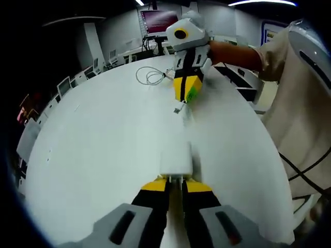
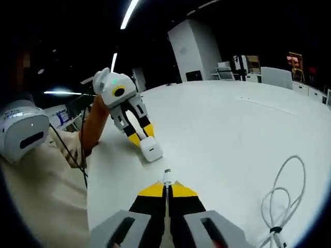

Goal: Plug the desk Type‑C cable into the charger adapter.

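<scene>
Over the round white table [image 1: 103,134], the left gripper [image 1: 176,182] is clamping the white square charger adapter [image 1: 176,160], facing the right gripper [image 2: 166,187], itself pinching the white Type-C cable's silver plug [image 2: 167,176] just short of it.

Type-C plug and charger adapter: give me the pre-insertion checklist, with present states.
1. Left gripper shut on the charger adapter: ok.
2. Right gripper shut on the Type-C plug: ok.
3. Plug tip pointing toward the adapter: ok.
4. Plug seated in the port: not ok, a gap remains.
5. Port facing the plug: cannot tell.
6. Cable lying slack on the table: ok.
</scene>
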`<state>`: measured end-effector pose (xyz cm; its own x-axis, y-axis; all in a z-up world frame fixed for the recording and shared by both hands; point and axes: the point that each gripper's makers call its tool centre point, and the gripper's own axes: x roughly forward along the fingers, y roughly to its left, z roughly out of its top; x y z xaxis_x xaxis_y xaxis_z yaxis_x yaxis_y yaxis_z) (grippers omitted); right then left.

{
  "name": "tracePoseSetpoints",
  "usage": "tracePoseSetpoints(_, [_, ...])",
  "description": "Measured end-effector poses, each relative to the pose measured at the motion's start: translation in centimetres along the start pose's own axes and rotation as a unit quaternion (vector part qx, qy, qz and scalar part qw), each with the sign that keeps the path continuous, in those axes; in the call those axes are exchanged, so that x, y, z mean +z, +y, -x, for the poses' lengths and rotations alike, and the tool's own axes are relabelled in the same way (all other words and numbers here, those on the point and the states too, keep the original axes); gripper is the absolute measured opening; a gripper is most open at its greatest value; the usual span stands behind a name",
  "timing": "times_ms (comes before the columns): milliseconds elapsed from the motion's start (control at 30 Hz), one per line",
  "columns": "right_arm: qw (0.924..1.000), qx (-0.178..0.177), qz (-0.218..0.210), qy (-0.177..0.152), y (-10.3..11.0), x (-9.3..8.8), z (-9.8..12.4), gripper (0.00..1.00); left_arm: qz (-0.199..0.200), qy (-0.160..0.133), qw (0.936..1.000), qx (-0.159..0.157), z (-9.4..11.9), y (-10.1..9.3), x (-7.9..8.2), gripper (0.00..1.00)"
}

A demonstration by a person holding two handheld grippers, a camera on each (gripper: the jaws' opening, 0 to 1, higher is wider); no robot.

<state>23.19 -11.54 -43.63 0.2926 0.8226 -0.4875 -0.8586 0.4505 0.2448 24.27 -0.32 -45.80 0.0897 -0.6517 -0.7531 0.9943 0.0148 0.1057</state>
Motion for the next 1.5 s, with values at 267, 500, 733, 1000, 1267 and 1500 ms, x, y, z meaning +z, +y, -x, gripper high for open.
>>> tracePoseSetpoints(267, [0.999, 0.036, 0.011, 0.026, 0.6, 0.4, -0.5, 0.03, 0.001, 0.001, 1.0, -0.001, 0.0, 0.0, 0.0, 0.11])
tracePoseSetpoints(500, [0.9975, 0.056, 0.015, 0.041, 0.9, 0.5, -1.6, 0.03, -0.004, 0.0, 1.0, 0.001, -0.1, -0.1, 0.1, 0.11])
tracePoseSetpoints(733, [0.9962, 0.071, 0.015, 0.049, 1.3, 0.6, -2.1, 0.03, -0.005, -0.002, 1.0, 0.0, -0.1, -0.2, 0.1, 0.11])
tracePoseSetpoints(1000, [0.9942, 0.091, 0.017, 0.056, 1.9, 1.0, -2.8, 0.03, -0.008, -0.002, 1.0, 0.002, -0.1, -0.2, 0.1, 0.11])
tracePoseSetpoints(1267, [0.993, 0.096, 0.02, 0.065, 1.9, 1.0, -3.2, 0.03, -0.012, -0.001, 0.9999, 0.003, 0.0, -0.2, 0.1, 0.11])
tracePoseSetpoints(1500, [0.9922, 0.102, 0.025, 0.068, 2.0, 1.3, -3.6, 0.03, -0.019, 0.001, 0.9998, 0.004, 0.0, -0.2, 0.1, 0.11])
